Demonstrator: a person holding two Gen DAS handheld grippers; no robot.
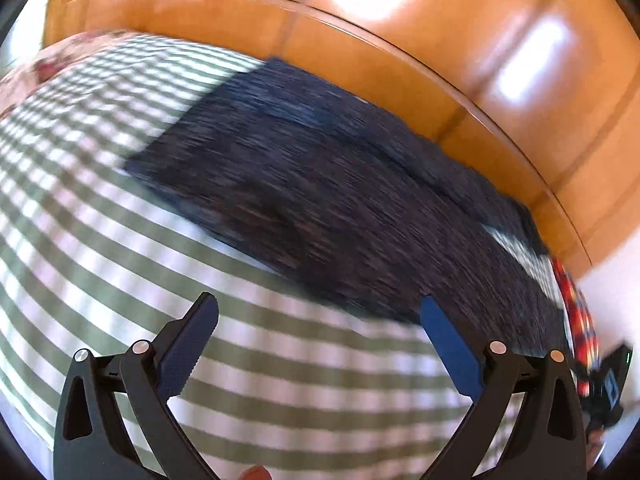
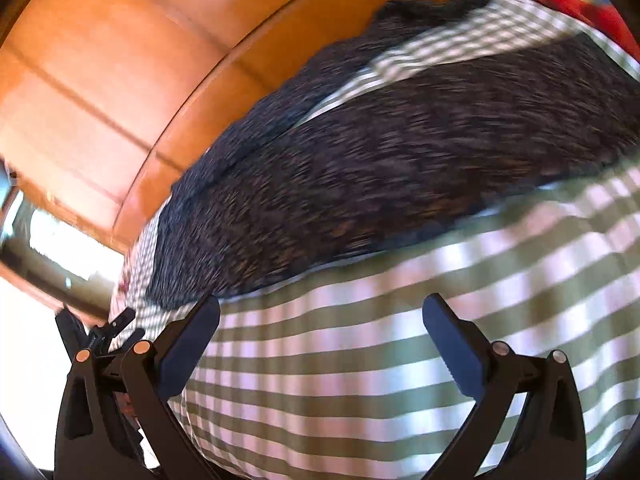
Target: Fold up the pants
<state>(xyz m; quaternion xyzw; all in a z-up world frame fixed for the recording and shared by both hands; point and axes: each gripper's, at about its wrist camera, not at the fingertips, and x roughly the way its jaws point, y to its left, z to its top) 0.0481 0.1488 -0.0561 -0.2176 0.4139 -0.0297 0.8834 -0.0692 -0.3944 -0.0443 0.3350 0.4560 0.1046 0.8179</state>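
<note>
My left gripper [image 1: 320, 320] was spread wide and held nothing, hovering over the checked sheet [image 1: 280, 380] just short of the pants [image 1: 340, 200]. My right gripper [image 2: 320, 322] was likewise wide apart and empty, its fingers just short of the pants' near edge [image 2: 360, 248]. The pants lay flat along the bed's far edge, against the wooden board [image 1: 400, 52], with the legs parted so a strip of sheet showed between them. I judged this the reach before the first fold; next, each gripper would need to close on an edge. Both views were blurred.
</note>
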